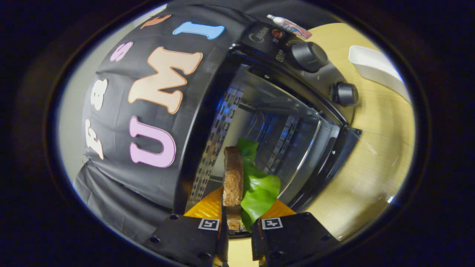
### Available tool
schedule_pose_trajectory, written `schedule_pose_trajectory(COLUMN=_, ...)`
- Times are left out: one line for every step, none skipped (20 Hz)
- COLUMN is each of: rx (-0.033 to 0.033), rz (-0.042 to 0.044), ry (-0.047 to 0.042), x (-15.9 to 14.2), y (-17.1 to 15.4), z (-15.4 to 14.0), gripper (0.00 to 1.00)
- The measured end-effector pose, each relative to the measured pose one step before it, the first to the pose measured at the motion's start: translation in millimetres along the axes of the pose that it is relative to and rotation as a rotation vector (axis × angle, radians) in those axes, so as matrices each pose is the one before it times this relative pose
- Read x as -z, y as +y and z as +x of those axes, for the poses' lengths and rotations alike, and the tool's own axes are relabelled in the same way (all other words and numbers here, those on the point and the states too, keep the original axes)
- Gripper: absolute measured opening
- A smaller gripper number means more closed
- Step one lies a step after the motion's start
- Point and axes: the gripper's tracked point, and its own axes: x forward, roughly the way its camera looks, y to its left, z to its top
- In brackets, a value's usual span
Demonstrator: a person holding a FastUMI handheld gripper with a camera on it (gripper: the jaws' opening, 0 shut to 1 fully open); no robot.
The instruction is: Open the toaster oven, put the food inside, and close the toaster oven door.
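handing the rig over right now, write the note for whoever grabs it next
Tongs: shut on the food, a brown bread slice with a green leaf, held upright between the fingers.
Toaster oven: the view is tilted; its door is open and the cavity lies just ahead of the food. Two knobs on its control panel. It stands on a wooden table; a white tray lies beyond it.
Done: door opened, food picked up and brought to the opening.
Left: carry the food in, release it, back out, close the door.

Dim, fisheye warp, glass glare, edges maybe blurred
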Motion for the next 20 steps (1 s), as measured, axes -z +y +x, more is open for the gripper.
schedule_pose_trajectory(rx=-0.00091, rz=0.00907, ry=-0.00684, x=-3.47, y=-2.40, z=5.43, gripper=0.26)
schedule_pose_trajectory(rx=0.00042, rz=0.00740, ry=-0.00606, x=-4.55, y=-3.24, z=5.86, gripper=0.27)
schedule_pose_trajectory(rx=-0.00455, rz=0.01070, ry=-0.00483, x=-4.01, y=-1.31, z=8.49, gripper=0.27)
schedule_pose_trajectory(rx=-0.00852, rz=0.00966, ry=-0.00835, x=-5.43, y=-0.56, z=4.12, gripper=0.27)
schedule_pose_trajectory(rx=-0.00096, rz=-0.00289, ry=-0.00578, x=-3.58, y=-1.90, z=3.50, gripper=0.26)
schedule_pose_trajectory(rx=0.00262, rz=-0.01389, ry=-0.00372, x=-2.57, y=-1.90, z=4.89, gripper=0.26)
schedule_pose_trajectory(rx=-0.01395, rz=-0.00500, ry=0.00304, x=-2.92, y=1.94, z=1.72, gripper=0.26)
schedule_pose_trajectory(rx=-0.00849, rz=-0.01288, ry=-0.00080, x=-1.37, y=1.17, z=3.76, gripper=0.26)
schedule_pose_trajectory(rx=-0.00602, rz=-0.01670, ry=0.00343, x=0.78, y=0.08, z=0.71, gripper=0.26)
schedule_pose_trajectory(rx=-0.00061, rz=-0.01023, ry=-0.00526, x=-0.83, y=-0.41, z=0.06, gripper=0.26)
schedule_pose_trajectory(rx=0.00438, rz=-0.01712, ry=-0.00800, x=-0.40, y=-0.88, z=-0.70, gripper=0.28)
schedule_pose_trajectory(rx=-0.00348, rz=-0.01443, ry=-0.00727, x=-0.38, y=1.27, z=-1.33, gripper=0.29)
schedule_pose_trajectory(rx=0.01002, rz=-0.02080, ry=-0.00909, x=0.81, y=-0.38, z=-0.38, gripper=0.31)
schedule_pose_trajectory(rx=0.01618, rz=-0.02590, ry=-0.00897, x=0.55, y=-3.27, z=-2.78, gripper=0.33)
schedule_pose_trajectory(rx=0.00921, rz=-0.02357, ry=-0.00341, x=2.56, y=-1.55, z=-1.88, gripper=0.35)
schedule_pose_trajectory(rx=0.00134, rz=-0.02297, ry=-0.00618, x=0.11, y=1.00, z=-2.84, gripper=0.38)
schedule_pose_trajectory(rx=0.00862, rz=-0.02774, ry=-0.00583, x=-0.63, y=-1.57, z=-3.72, gripper=0.42)
schedule_pose_trajectory(rx=0.00492, rz=-0.03193, ry=-0.00848, x=0.23, y=0.08, z=-3.56, gripper=0.47)
schedule_pose_trajectory(rx=-0.00635, rz=-0.02246, ry=-0.02546, x=-3.06, y=5.22, z=-3.49, gripper=0.52)
schedule_pose_trajectory(rx=0.03771, rz=-0.05403, ry=-0.02962, x=-5.13, y=-5.10, z=-8.42, gripper=0.57)
